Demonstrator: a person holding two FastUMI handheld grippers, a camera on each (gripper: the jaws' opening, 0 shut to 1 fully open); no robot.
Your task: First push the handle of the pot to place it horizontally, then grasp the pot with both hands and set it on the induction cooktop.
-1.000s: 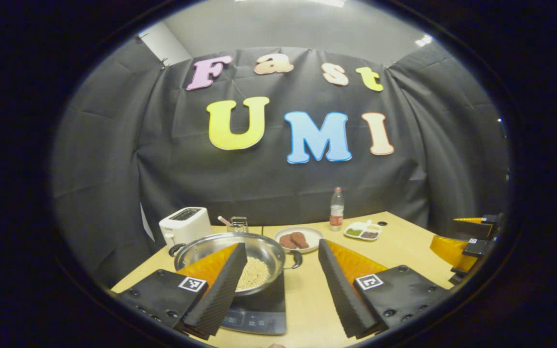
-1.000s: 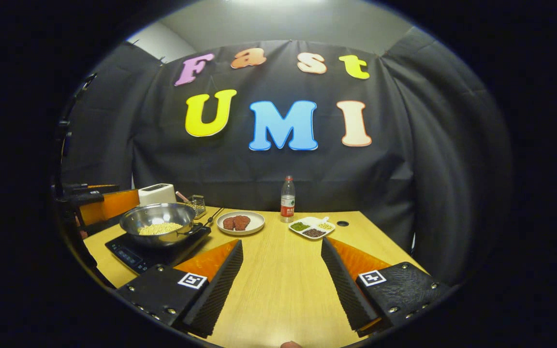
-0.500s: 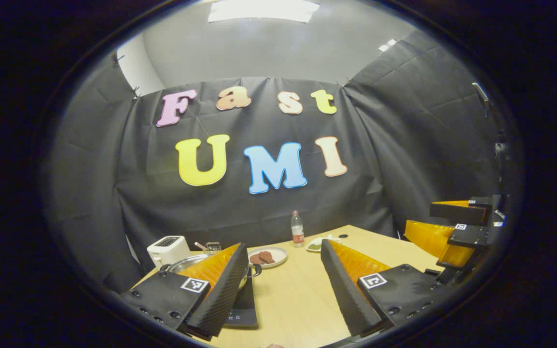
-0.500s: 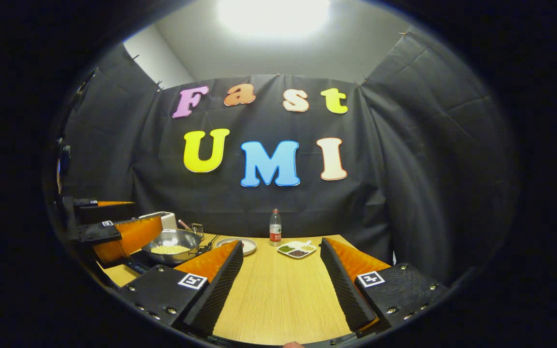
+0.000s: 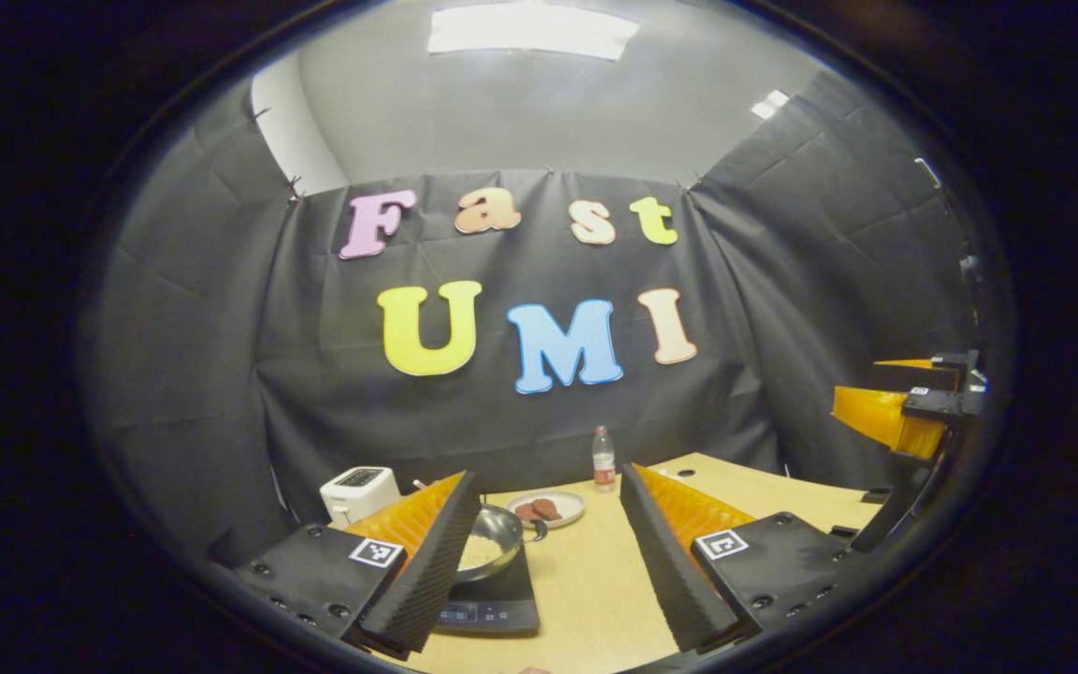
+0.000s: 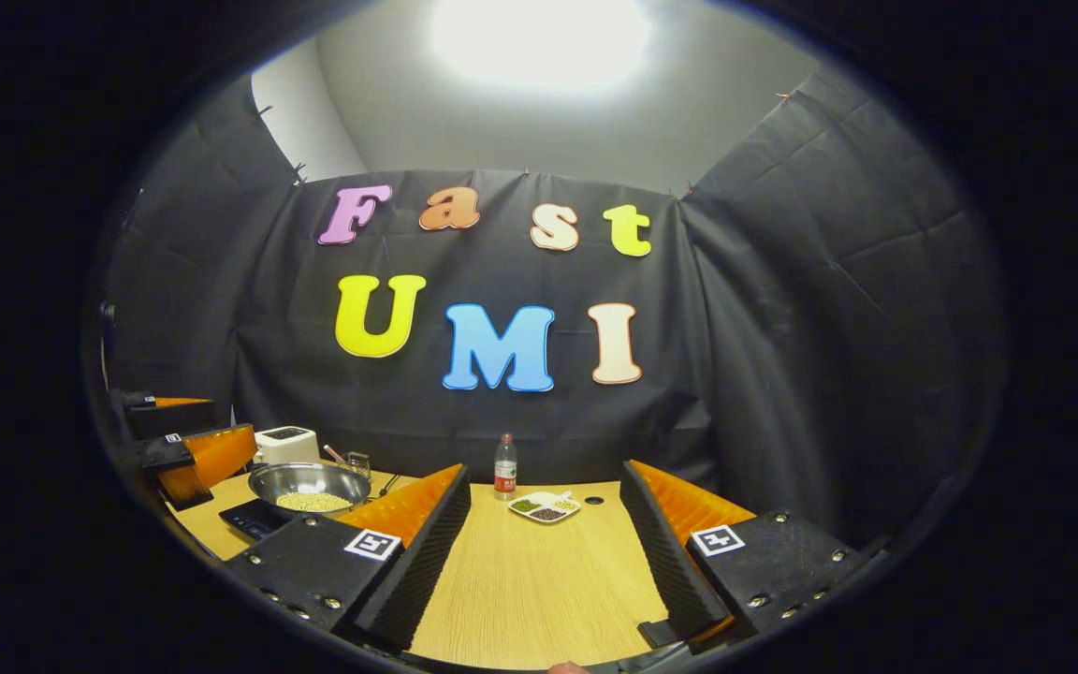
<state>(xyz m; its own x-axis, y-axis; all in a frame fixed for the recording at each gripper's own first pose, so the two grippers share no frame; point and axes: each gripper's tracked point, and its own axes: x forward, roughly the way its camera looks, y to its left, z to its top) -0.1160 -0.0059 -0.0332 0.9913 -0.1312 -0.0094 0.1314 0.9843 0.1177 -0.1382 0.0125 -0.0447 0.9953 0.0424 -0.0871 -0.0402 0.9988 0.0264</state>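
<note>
Since the steel pot [image 6: 309, 484] sits on the black induction cooktop [image 6: 249, 518] at the left part of the wooden table [image 6: 539, 580], the main placement looks done. The pot holds pale round grains, probably beans, and in the left gripper view one dark side handle [image 5: 537, 530] points sideways toward the plate of brown food [image 5: 548, 508] — so the handle seems to lie horizontally.

The left gripper [image 5: 548, 562] hangs with its fingers wide apart and nothing between them; the pot [image 5: 488, 554] shows partly behind its left finger, not touched. The right gripper [image 6: 544, 562] is also spread wide and empty, over bare tabletop, well apart from the pot. Each gripper shows at the edge of the other's view, above the table.

By judgement, both steps are finished and little or nothing is left — perhaps only taking the tools away. Whether the pot is centred on the cooktop cannot be told, since the finger hides part of it.
</note>
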